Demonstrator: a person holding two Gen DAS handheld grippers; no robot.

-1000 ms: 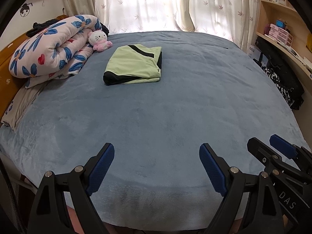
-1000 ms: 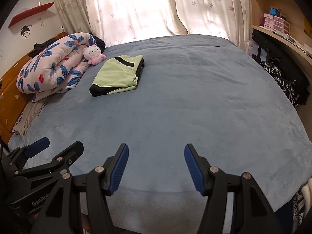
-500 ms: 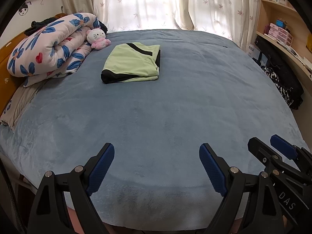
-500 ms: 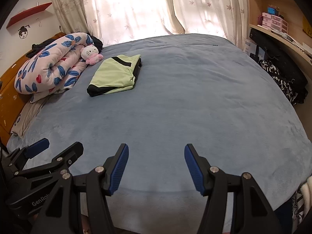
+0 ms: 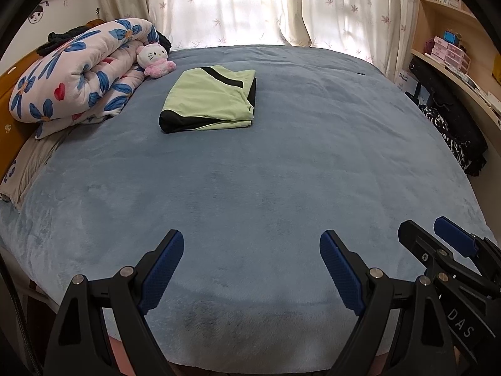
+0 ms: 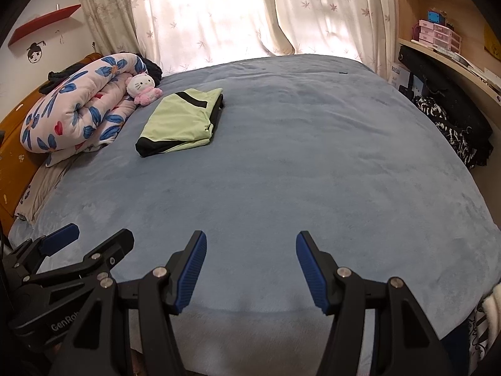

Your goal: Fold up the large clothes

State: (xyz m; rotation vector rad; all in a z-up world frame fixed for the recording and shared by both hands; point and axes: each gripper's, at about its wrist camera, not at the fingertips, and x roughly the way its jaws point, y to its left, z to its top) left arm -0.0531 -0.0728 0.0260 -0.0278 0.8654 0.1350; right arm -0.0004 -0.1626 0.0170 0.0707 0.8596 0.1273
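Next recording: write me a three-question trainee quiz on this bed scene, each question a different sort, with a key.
1. True or false: the green garment lies folded on the blue bed cover.
2. What lies closest to the plush toy? A) the flowered quilt B) the shelves C) the curtains
3. Fill in: the left gripper and the right gripper are both ____ with nothing between the pads.

Key: 1 true; 2 A; 3 open
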